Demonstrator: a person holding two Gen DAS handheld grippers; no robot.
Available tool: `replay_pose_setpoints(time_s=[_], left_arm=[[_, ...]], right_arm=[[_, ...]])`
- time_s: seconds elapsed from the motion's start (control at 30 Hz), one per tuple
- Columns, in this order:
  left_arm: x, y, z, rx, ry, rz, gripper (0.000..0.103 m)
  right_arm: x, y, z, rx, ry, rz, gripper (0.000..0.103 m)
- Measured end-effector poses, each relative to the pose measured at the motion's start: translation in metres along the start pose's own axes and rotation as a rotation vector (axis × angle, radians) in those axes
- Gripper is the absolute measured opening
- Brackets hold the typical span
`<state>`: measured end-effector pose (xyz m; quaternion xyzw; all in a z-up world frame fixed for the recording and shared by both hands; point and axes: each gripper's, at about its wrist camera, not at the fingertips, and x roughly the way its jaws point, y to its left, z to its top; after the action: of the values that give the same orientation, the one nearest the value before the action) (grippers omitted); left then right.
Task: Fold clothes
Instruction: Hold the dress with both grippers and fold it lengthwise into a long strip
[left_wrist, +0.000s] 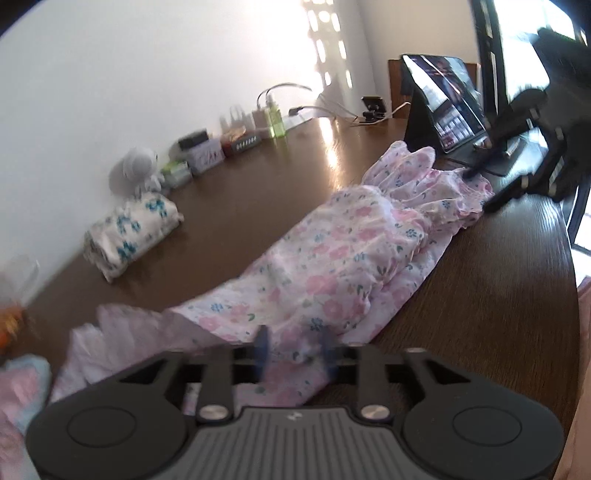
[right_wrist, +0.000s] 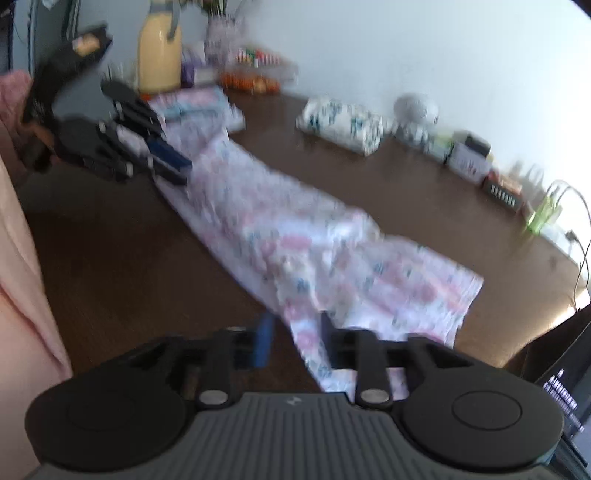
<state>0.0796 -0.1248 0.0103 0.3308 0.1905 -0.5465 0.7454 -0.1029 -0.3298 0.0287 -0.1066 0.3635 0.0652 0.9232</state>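
Observation:
A pink floral garment (left_wrist: 332, 258) lies in a long narrow strip on the brown table (left_wrist: 258, 177). My left gripper (left_wrist: 295, 349) is at the strip's near end. Its blue pads (left_wrist: 262, 345) stand apart, with loose cloth between them. In the same view my right gripper (left_wrist: 480, 186) hovers at the far ruffled end. The right wrist view is blurred: the garment (right_wrist: 314, 251) runs away from my right gripper (right_wrist: 295, 339), whose pads (right_wrist: 264, 343) are spread on either side of the cloth's edge. My left gripper (right_wrist: 183, 170) is at the far end there.
A folded white cloth with blue flowers (left_wrist: 129, 232) lies near the wall. A white round gadget (left_wrist: 136, 166), small boxes and a green bottle (left_wrist: 275, 122) line the wall. A tablet on a stand (left_wrist: 443, 107) is at the far end. Folded pink-blue clothes (right_wrist: 195, 107) and a yellow bottle (right_wrist: 159, 55) are at the other.

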Motion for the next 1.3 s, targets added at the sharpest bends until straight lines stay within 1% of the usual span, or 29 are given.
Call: replay_pose_setpoints(time_s=[0.03,0.07,0.13,0.17,0.23,0.27,0.3,0.37,0.4,0.43,0.47,0.57,0.6,0.67,0.73,0.8,0.87,0.9,0.93,0.97,1.0,1.03,1.07,1.13,1.2,1.23,1.3], left_arm=[[-0.001,-0.001,0.003,0.033,-0.001,-0.001,0.051],[0.001,-0.002,0.007,0.074,0.002,-0.008,0.051],[0.01,-0.004,0.013,0.136,0.021,-0.026,0.052],[0.016,-0.004,0.016,0.163,0.036,-0.037,0.052],[0.029,-0.006,0.022,0.217,0.065,-0.062,0.052],[0.035,-0.007,0.024,0.237,0.077,-0.074,0.051],[0.04,-0.009,0.024,0.256,0.088,-0.086,0.048],[0.049,-0.012,0.026,0.298,0.111,-0.119,0.024],[0.052,-0.013,0.028,0.305,0.119,-0.118,0.002],[0.055,-0.014,0.029,0.307,0.125,-0.111,0.001],[0.056,-0.013,0.032,0.306,0.112,-0.087,0.001],[0.053,-0.009,0.044,0.299,0.056,0.002,0.001],[0.052,-0.007,0.048,0.304,0.031,0.028,0.001],[0.053,-0.002,0.055,0.314,0.008,0.064,0.001],[0.054,-0.001,0.061,0.326,-0.006,0.09,0.001],[0.055,-0.002,0.064,0.351,-0.017,0.114,0.001],[0.054,-0.006,0.067,0.376,-0.023,0.126,0.001],[0.054,-0.007,0.067,0.388,-0.028,0.133,0.001],[0.053,-0.008,0.067,0.397,-0.03,0.139,0.001],[0.053,-0.009,0.067,0.406,-0.033,0.145,0.001],[0.053,-0.009,0.067,0.408,-0.036,0.15,0.001],[0.052,-0.009,0.067,0.409,-0.04,0.155,0.001],[0.051,-0.01,0.067,0.412,-0.044,0.16,0.001],[0.048,-0.012,0.066,0.424,-0.056,0.174,0.001],[0.044,-0.014,0.063,0.44,-0.07,0.191,0.001],[0.04,-0.017,0.058,0.447,-0.074,0.189,0.001],[0.032,-0.026,0.049,0.46,-0.079,0.181,0.001]], right_arm=[[-0.005,-0.002,0.005,-0.009,-0.02,-0.003,0.045],[-0.008,-0.004,0.01,-0.028,-0.027,-0.012,0.047],[0.0,-0.005,0.018,-0.101,0.001,-0.036,0.063],[0.008,-0.005,0.02,-0.141,0.026,-0.036,0.066],[0.023,-0.006,0.025,-0.202,0.071,-0.022,0.067],[0.03,-0.008,0.026,-0.202,0.085,0.002,0.067],[0.037,-0.009,0.028,-0.202,0.1,0.027,0.066],[0.05,-0.013,0.032,-0.203,0.129,0.077,0.066],[0.056,-0.015,0.033,-0.198,0.138,0.096,0.066],[0.06,-0.018,0.034,-0.188,0.14,0.107,0.066],[0.064,-0.021,0.036,-0.178,0.141,0.115,0.066],[0.072,-0.027,0.042,-0.181,0.135,0.111,0.066],[0.074,-0.028,0.044,-0.19,0.133,0.105,0.066],[0.08,-0.029,0.051,-0.222,0.132,0.075,0.066],[0.086,-0.031,0.058,-0.266,0.139,0.039,0.066],[0.093,-0.039,0.062,-0.281,0.156,0.024,0.066],[0.1,-0.05,0.065,-0.266,0.181,0.033,0.063],[0.103,-0.056,0.066,-0.257,0.193,0.04,0.059],[0.106,-0.062,0.067,-0.244,0.206,0.049,0.049],[0.109,-0.067,0.068,-0.228,0.218,0.059,0.042],[0.113,-0.071,0.068,-0.214,0.228,0.066,0.026],[0.116,-0.075,0.069,-0.201,0.237,0.071,0.013],[0.119,-0.079,0.07,-0.194,0.24,0.065,0.01],[0.118,-0.078,0.072,-0.209,0.225,0.017,0.004],[0.11,-0.073,0.074,-0.242,0.188,-0.056,0.003],[0.104,-0.066,0.073,-0.278,0.163,-0.107,0.003],[0.089,-0.044,0.068,-0.394,0.11,-0.23,0.003]])
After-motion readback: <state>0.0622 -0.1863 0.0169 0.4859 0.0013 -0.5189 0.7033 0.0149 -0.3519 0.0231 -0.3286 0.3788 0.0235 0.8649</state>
